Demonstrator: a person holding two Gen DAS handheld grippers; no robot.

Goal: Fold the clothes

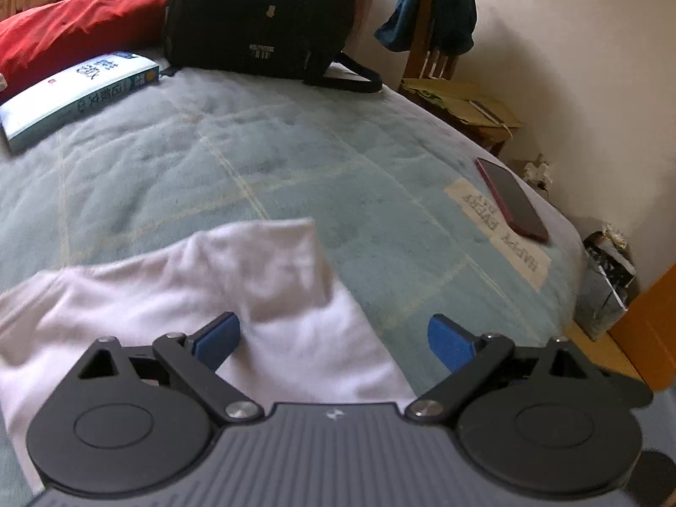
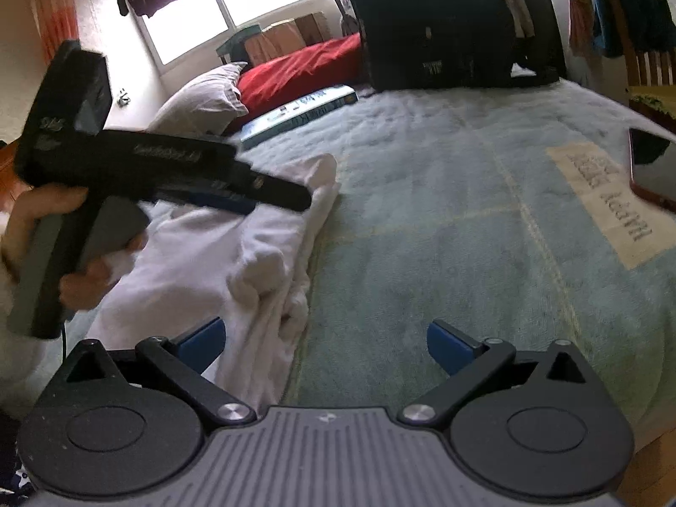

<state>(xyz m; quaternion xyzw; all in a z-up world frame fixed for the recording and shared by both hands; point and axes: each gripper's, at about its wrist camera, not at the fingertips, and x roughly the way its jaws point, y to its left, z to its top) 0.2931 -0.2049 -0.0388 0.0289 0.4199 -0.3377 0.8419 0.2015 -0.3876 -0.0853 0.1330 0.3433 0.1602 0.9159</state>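
A white garment (image 1: 190, 287) lies partly folded on the blue-green blanket (image 1: 253, 160). In the left wrist view a folded flap points toward the bed's middle. My left gripper (image 1: 333, 340) hovers over the garment's right edge, jaws wide open, nothing between the blue pads (image 1: 217, 338). In the right wrist view the garment (image 2: 236, 253) shows stacked folds along its right edge. My right gripper (image 2: 325, 344) is open above that edge, its left pad (image 2: 203, 344) over the cloth and its right pad over bare blanket (image 2: 422, 211). A hand (image 2: 38, 215) holds the left gripper (image 2: 279, 200) over the garment's far part.
A black backpack (image 1: 257, 17) stands at the far end of the bed, with a red pillow (image 1: 72, 25) and a book (image 1: 76, 93) to its left. A red phone (image 1: 511, 198) lies near the right edge. A wooden chair (image 1: 435, 42) with clothes stands beyond.
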